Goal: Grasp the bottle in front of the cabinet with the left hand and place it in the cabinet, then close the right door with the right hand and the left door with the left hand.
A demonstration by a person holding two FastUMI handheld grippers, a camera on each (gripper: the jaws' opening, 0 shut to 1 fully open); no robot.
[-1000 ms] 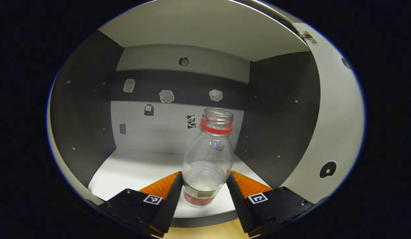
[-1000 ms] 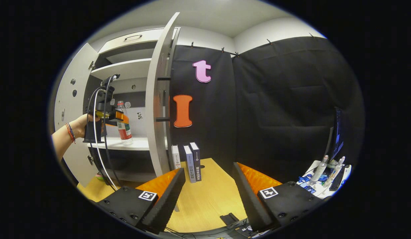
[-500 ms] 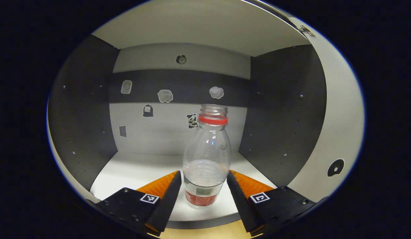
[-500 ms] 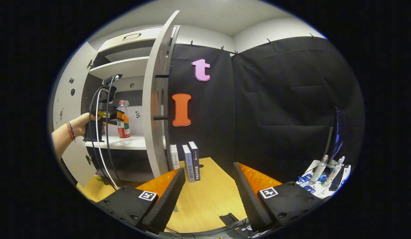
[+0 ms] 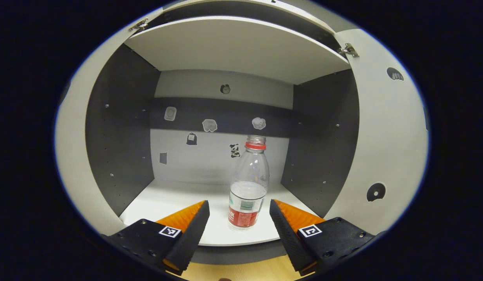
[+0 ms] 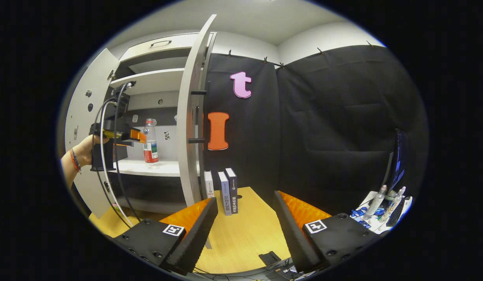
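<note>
While the left tongs (image 5: 236,218) stand spread apart at the front lip of the shelf (image 5: 179,203), touching nothing, the bottle (image 5: 248,187) stands upright just beyond their tips, free of both fingers, on the white shelf inside the cabinet and toward its right side. It is uncapped and looks nearly empty, so I judge it light and easy to topple: a finger that swings sideways while pulling out could clip its lower body and knock it over, and a door swung hard might shake it. Seen from the right gripper view, the hand (image 6: 84,150) on the left gripper holds it level at shelf height, fingers pointing into the cabinet, with cables looping down from it; those cables hang in the doorway and could catch when the left door (image 6: 83,128) comes round. The right tongs (image 6: 245,218) hang open and empty over the wooden floor, well apart from the right door (image 6: 188,128), which stands edge-on and wide open. Both doors have yet to be closed. Beyond, a few books (image 6: 221,189) stand at the foot of the black cloth wall.
</note>
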